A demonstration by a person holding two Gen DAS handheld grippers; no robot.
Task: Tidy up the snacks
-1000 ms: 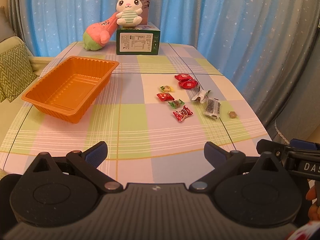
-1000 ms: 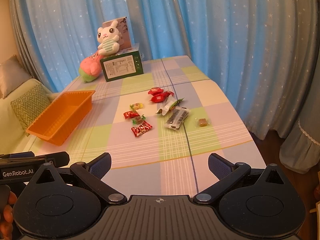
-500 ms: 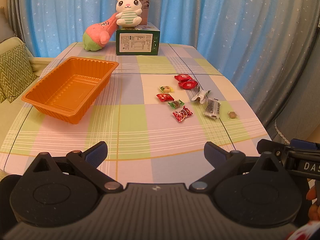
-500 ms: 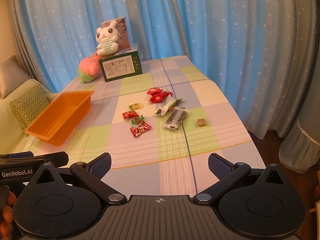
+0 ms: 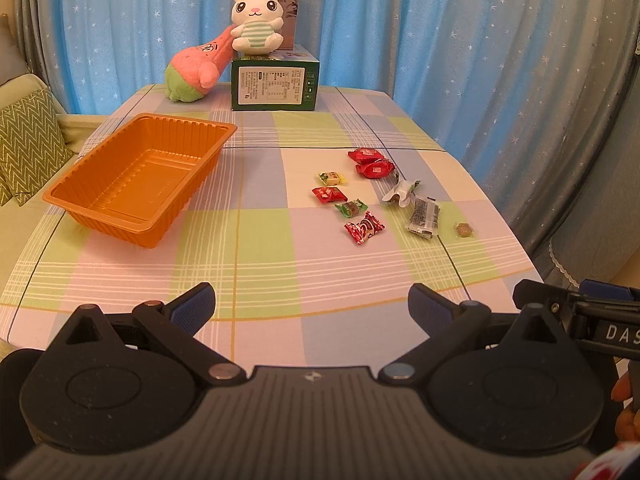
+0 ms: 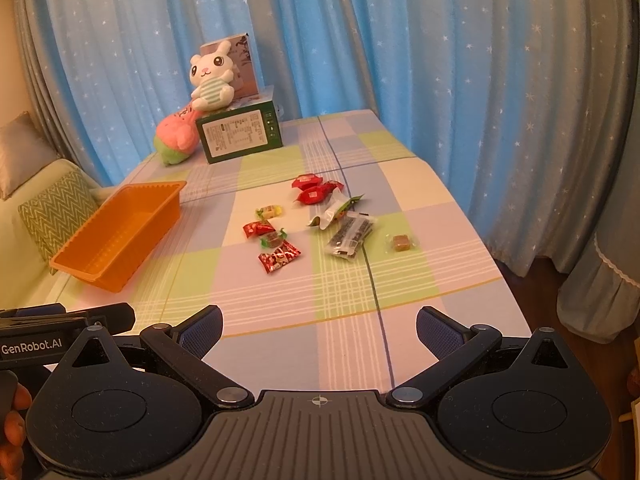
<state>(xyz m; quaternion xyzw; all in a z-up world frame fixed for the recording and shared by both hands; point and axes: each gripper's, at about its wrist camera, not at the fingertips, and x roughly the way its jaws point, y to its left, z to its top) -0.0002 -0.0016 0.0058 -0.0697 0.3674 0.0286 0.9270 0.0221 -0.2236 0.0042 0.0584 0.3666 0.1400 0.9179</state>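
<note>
Left gripper sat at the bottom of the left wrist frame, jaws spread wide, nothing between the blue-padded fingertips. Right gripper same in the right wrist frame: bottom centre, jaws apart, empty. Both hovered over the near edge of the pastel plaid tablecloth-covered table. Empty orange rectangular plastic tray lay centre-left of the left wrist frame, well apart from the snacks. Snacks were scattered loose on the cloth, centre-right of the left frame: two red wrapped candies touching each other at the top of the cluster, a small yellow-green wrapped candy to their left, a small red flat packet just below that, a green-wrapped candy near it, and a red-and-white twisted-wrapper candy lowest in the group. To the right lay a crumpled white-green wrapper, a clear packet with dark print just beside it, and a small brown cube in clear wrap alone at far right. Upper centre: dark green printed box with a white plush bunny in a striped shirt on top, a pink-and-green plush leaning at its left. Blue star-print curtains behind. Green zigzag cushion at left edge. Fingers of a hand were visible at lower left of the right frame.
</note>
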